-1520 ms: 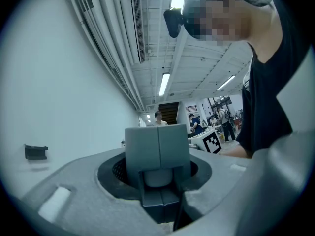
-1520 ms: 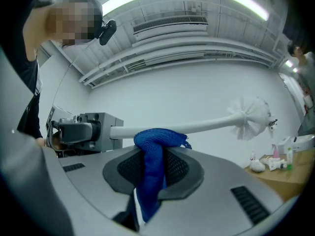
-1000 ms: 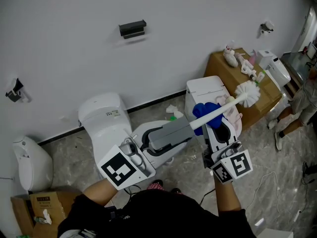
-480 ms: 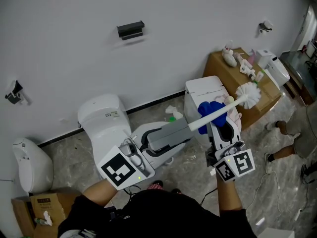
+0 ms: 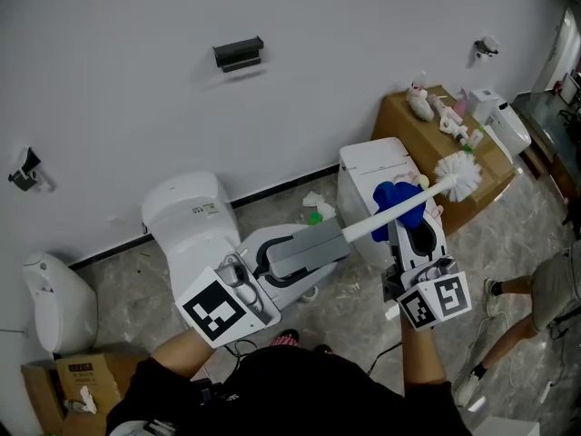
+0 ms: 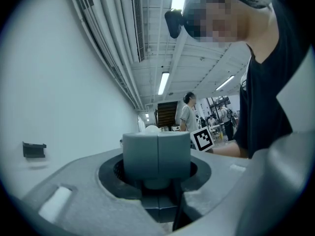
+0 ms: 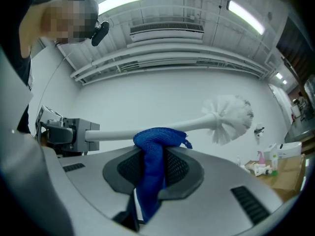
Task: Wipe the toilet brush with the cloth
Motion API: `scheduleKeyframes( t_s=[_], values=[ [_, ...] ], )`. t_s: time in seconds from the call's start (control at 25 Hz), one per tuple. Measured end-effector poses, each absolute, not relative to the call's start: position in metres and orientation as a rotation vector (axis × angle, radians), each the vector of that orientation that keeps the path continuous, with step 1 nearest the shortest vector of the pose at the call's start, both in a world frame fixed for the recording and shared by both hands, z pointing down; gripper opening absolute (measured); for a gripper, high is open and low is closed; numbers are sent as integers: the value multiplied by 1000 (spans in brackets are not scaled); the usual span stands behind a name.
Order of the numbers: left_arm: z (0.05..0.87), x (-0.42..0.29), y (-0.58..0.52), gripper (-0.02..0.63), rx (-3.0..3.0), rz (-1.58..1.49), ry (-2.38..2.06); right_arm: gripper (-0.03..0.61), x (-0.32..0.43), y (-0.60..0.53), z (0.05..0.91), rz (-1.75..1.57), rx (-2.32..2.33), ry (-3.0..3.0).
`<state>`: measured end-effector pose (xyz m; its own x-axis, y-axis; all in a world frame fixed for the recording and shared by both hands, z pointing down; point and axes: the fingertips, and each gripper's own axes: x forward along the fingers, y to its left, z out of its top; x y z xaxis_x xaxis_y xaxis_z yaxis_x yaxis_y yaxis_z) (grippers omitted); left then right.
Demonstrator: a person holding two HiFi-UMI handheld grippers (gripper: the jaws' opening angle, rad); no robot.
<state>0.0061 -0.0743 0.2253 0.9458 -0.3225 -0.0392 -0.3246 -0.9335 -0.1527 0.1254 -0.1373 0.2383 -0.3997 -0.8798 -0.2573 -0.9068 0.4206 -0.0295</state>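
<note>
Overhead first: grey marbled floor (image 5: 118,280) under a white toilet (image 5: 186,216), plain white wall (image 5: 136,116) behind it, brown cabinet (image 5: 413,130) well right of the toilet. Just right of the toilet, left gripper (image 5: 313,248) clamped on the grey handle of the toilet brush (image 5: 377,221). Further right, right gripper (image 5: 410,218) pinching the blue cloth (image 5: 395,198), draped over the white shaft.

Left gripper view: grips the grey handle block between its jaws.

Right gripper view: jaws shut on the cloth, white bristles beyond.

Compared with a second ago: cloth and right gripper further from the toilet, nearer the bristles.
</note>
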Motion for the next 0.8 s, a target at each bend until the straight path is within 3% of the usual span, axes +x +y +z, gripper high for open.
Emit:
scheduleKeyframes(
  t_s=[0.8],
  values=[
    [225,1,-77,160,-2986,70,458,80,166,-150,240,138,-1680,2340]
  ],
)
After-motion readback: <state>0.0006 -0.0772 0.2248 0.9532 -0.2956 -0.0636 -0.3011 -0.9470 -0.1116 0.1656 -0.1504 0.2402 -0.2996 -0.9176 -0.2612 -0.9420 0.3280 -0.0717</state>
